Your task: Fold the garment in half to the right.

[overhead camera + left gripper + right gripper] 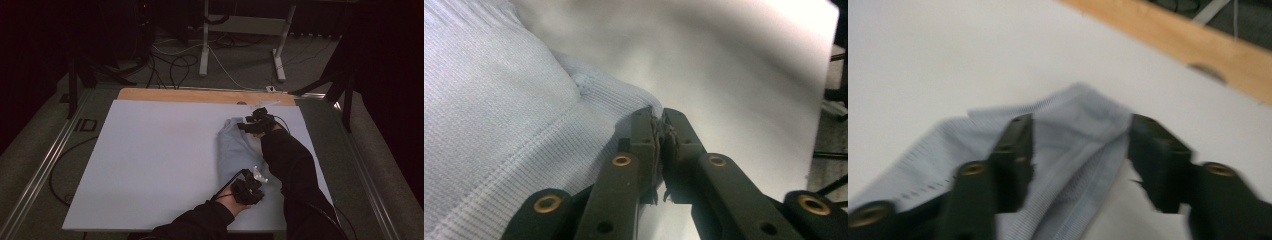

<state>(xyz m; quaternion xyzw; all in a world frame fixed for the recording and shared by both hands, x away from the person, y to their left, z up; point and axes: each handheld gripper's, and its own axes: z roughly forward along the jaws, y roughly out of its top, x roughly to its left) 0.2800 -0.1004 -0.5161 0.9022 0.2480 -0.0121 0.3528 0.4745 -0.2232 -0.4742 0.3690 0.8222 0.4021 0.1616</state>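
Note:
A light blue knitted garment [235,150] lies folded on the right part of the white board [150,165]. My left gripper [250,176] is at its near edge; in the left gripper view [659,117] the jaws are pressed together, with the tips pinching the corner of the ribbed hem [624,97]. My right gripper [246,125] is at the garment's far end. In the blurred right gripper view [1081,125] the jaws stand wide apart on either side of a bunched corner of the cloth [1073,130], and the pads do not press on it.
A bare wooden strip [200,95] runs along the board's far edge. Beyond it, white table legs [205,45] and loose cables lie on the floor. Metal rails [45,165] flank the table. The person's dark sleeves [290,160] cross the garment's right side.

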